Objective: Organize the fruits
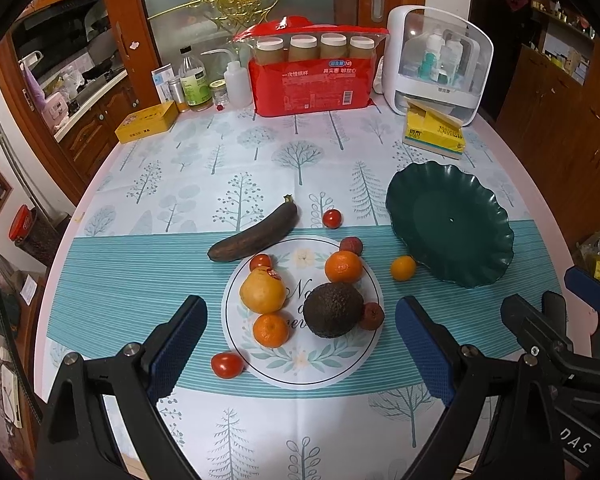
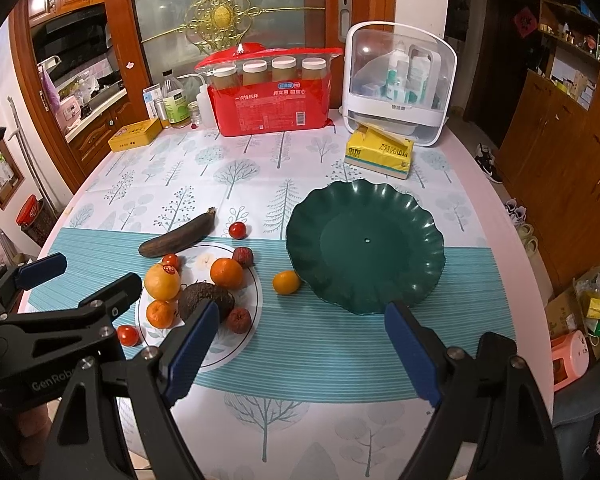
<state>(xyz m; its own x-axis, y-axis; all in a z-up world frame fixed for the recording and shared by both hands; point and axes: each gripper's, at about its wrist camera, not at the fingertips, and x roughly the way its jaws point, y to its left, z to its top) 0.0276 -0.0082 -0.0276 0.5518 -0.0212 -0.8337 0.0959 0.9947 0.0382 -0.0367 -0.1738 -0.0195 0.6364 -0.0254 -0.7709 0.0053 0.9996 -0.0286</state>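
Fruits: dark bumpy avocado (image 1: 333, 309), oranges, tomatoes loose on tablecloth at 9 o'clock of empty scalloped dark-green plastic plate (image 2: 366, 246) | left gripper (image 1: 300, 354) wide open, empty | right gripper (image 2: 304, 354) likewise | straddle avocado squarely, close gently, avoid neighbours.

Avocado (image 2: 204, 300) partly masked in the right wrist view by the right gripper's left finger pad (image 2: 190, 354) — near edge not visible. Green plate (image 2: 428, 240) near rim likewise covered by the other finger; left gripper (image 2: 44, 280) cut by the frame's left edge there, right gripper (image 1: 572, 300) cut by the right edge in the left wrist view. Print on the red package (image 1: 312, 84) and yellow tissue pack (image 1: 436, 130) too small to read.
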